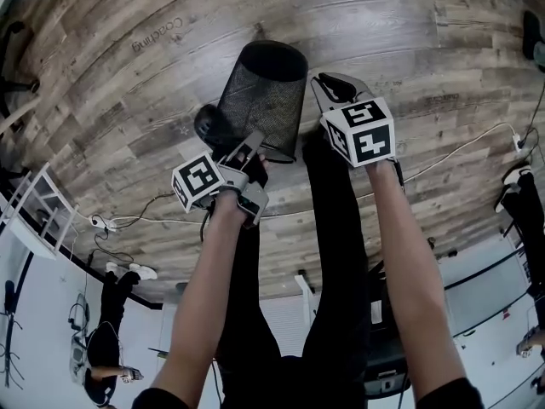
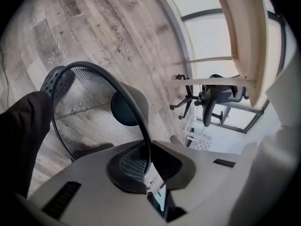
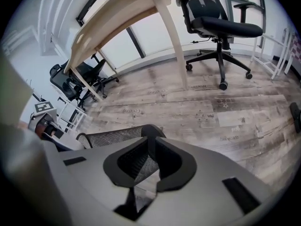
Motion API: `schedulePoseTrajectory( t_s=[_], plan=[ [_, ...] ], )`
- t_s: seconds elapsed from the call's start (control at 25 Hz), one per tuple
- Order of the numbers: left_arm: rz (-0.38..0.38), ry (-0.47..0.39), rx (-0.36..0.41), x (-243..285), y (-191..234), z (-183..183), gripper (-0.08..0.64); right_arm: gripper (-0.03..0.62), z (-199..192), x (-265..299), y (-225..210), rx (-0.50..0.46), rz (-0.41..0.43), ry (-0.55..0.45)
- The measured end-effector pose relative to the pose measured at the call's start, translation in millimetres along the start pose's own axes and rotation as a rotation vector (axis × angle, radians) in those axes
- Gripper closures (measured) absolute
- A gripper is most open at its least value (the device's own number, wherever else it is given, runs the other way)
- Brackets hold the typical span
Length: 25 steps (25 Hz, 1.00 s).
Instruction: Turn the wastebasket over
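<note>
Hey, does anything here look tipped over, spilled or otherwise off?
Only the wastebasket: it isn't standing upright. It's tipped on a slant with its base pointing away in the head view, and its rim is pinched by the left hand-held gripper and the right hand-held gripper. Nothing looks spilled, and it looks empty inside.

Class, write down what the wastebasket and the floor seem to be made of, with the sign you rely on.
Wastebasket: probably metal mesh, matte black; the wall is a fine see-through grid with a solid rim.
Floor: wood-look planks, perhaps laminate; grey-brown grain and straight seams.
</note>
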<state>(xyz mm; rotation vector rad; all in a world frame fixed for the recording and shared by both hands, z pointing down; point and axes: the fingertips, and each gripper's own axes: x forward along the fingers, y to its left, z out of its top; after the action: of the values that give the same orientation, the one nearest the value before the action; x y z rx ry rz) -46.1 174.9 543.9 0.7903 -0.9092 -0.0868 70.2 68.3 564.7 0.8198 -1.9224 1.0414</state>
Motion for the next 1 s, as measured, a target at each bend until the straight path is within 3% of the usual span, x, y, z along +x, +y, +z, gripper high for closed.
schedulePoseTrajectory(
  t_s=[0.04, 0.12, 0.2, 0.36, 0.64, 1.0],
  plan=[
    [-0.008, 0.01, 0.022, -6.3, -2.7, -1.8, 0.525, 0.549, -0.4, 1.8, -0.9, 0.016, 0.013, 0.007],
    [-0.05, 0.023, 0.044, -17.1, -13.6, -6.0, 0.526, 0.449, -0.3, 5.9, -1.2, 0.061, 0.055, 0.025],
    [-0.111, 0.033, 0.04, -26.9, -28.8, -10.6, 0.525, 0.4, 2.8, 9.2, 0.8, 0.094, 0.098, 0.034],
    [-0.132, 0.053, 0.057, -49.5, -36.3, -17.0, 0.525, 0.313, 13.8, 14.8, 11.1, 0.076, 0.163, 0.002],
    [-0.137, 0.071, 0.094, -67.7, -41.7, -22.7, 0.525, 0.271, 17.9, 30.3, 20.3, 0.107, 0.323, 0.024],
    [-0.182, 0.142, 0.187, -87.6, -41.4, -26.5, 0.525, 0.262, 17.5, 34.9, 19.9, 0.14, 0.464, 0.103]
  ],
)
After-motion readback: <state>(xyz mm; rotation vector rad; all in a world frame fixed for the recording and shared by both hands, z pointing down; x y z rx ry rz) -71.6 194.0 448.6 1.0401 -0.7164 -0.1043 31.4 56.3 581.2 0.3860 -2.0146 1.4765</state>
